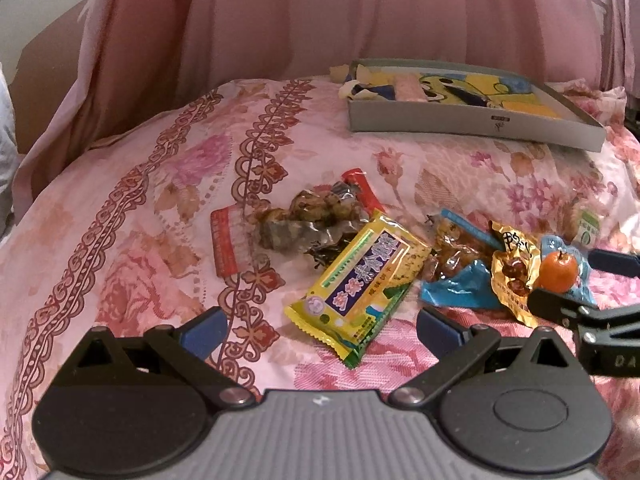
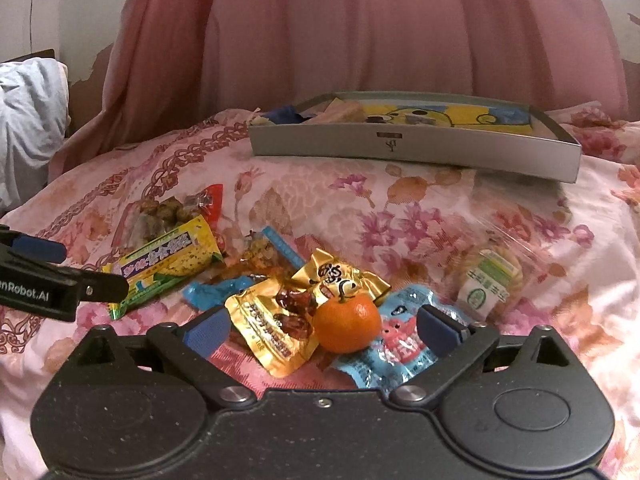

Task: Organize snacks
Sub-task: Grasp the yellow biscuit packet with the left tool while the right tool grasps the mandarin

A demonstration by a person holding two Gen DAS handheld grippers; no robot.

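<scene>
Low in the right wrist frame, wide right tongs (image 2: 320, 330) straddle the small round orange mandarin (image 2: 346, 327), poised to grasp; left tongs (image 1: 320, 330) gape over the yellow plastic snack packet (image 1: 357, 286).

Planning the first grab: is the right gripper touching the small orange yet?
Apart. The right wrist view shows the right gripper open, the orange between its fingers with clear gaps on both sides.

Glossy foil date packet (image 2: 272, 332), smooth-skinned orange (image 2: 347, 327), matt cardboard box (image 2: 416, 152), floral cloth bedspread (image 2: 400, 216)
</scene>
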